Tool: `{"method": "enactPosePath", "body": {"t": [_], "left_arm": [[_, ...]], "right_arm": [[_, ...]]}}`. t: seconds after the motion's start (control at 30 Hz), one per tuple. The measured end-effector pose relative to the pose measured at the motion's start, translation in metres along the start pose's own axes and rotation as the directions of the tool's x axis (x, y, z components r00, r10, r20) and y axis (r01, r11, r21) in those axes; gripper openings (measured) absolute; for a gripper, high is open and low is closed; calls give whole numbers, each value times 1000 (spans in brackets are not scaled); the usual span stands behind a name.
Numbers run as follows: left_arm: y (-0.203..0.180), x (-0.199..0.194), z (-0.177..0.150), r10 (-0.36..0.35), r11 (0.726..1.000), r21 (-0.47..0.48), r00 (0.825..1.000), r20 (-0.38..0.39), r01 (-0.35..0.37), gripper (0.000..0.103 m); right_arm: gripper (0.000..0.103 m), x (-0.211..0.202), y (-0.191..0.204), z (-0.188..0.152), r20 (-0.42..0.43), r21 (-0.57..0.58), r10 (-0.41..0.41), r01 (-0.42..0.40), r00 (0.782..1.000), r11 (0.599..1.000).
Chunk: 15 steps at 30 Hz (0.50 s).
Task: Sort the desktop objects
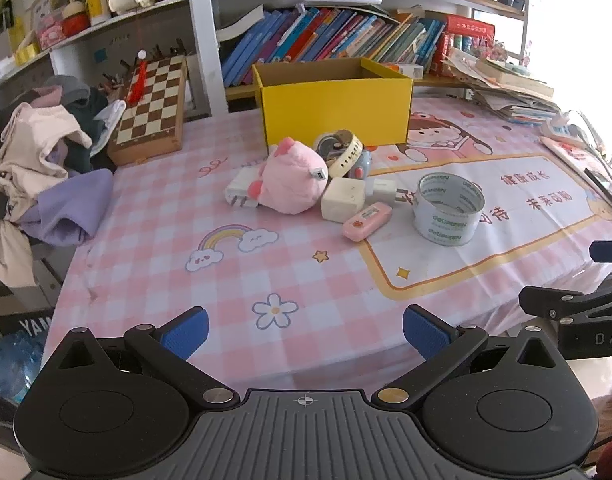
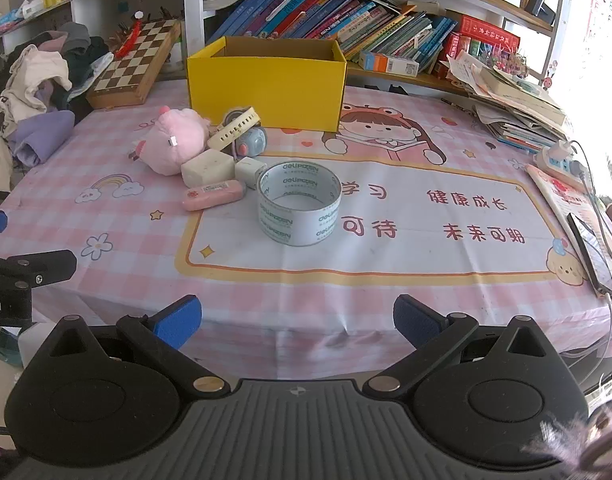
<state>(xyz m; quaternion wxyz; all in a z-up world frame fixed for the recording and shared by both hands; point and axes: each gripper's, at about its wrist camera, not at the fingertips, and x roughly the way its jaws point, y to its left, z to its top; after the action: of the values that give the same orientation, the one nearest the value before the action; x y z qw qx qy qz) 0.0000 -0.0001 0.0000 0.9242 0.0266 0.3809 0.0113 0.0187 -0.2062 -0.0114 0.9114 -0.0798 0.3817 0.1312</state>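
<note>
yellow box (image 2: 266,80) behind tape roll (image 2: 299,204); l gripper (image 1: 306,332) & r gripper (image 2: 298,322) both spread wide, empty.

This is a child's study corner in a home. The desk is covered by a pink checked tablecloth (image 2: 290,300) printed with rainbows, flowers and a cartoon girl, with Chinese lettering in red. Behind the desk a white bookshelf (image 1: 204,36) holds a leaning row of children's books (image 2: 325,12), with toys and bottles on the shelves above. Left of the bookshelf, a folding wooden chessboard (image 1: 152,110) leans at the desk's back edge, and further left lies a heap of clothes (image 1: 38,160). To the bookshelf's right, loose papers and workbooks (image 2: 517,108) are stacked beside a white power strip (image 2: 557,156).
</note>
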Motion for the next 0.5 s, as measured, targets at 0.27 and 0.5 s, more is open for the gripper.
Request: {"method": "enactPosePath", "body": {"t": [0.27,0.5], "left_arm": [[5,1,-2,-16,1000,-18,1000,-19,16,103],[6,3,-2,-17,1000,-27,999,-27,16,103]], "right_arm": [[103,1,2,0,-4,-4,3,-3,1000,1000],[103,1,4,0,-4,-11,4,-4,1000,1000]]}}
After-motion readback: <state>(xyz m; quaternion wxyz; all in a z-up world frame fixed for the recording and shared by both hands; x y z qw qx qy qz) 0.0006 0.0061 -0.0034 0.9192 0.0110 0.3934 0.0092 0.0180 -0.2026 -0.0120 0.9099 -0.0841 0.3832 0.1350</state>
